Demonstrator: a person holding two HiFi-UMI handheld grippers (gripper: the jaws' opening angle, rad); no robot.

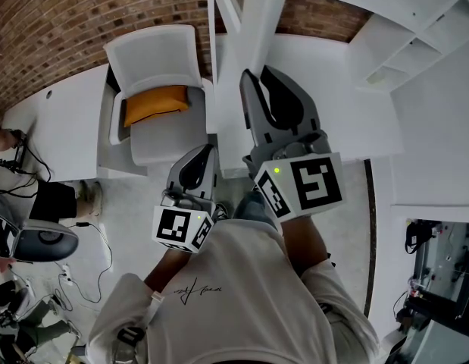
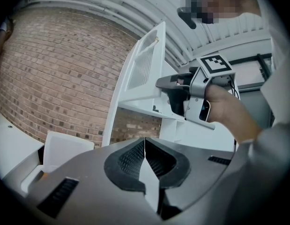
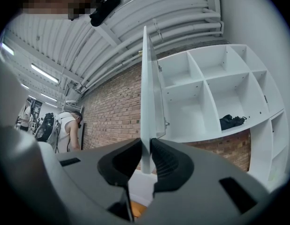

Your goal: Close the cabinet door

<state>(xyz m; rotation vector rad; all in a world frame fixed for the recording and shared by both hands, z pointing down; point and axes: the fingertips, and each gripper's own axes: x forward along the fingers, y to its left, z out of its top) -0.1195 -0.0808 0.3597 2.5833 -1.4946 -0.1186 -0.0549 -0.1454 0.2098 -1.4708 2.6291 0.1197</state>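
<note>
As the right hand-held gripper [image 3: 145, 156] clamps the cabinet door edge [image 3: 147, 93], the left one [image 2: 145, 146] sits closed.

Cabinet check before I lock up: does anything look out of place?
Only the door: it stands open, its lower edge pinched in the right gripper. A dark bundle lies in one compartment.

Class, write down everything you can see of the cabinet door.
The cabinet door is a flat white panel, wood-like, standing wide open and seen edge-on. Small hinges join it to the white cabinet of open shelves. The right gripper has its jaws shut on its lower edge.
</note>
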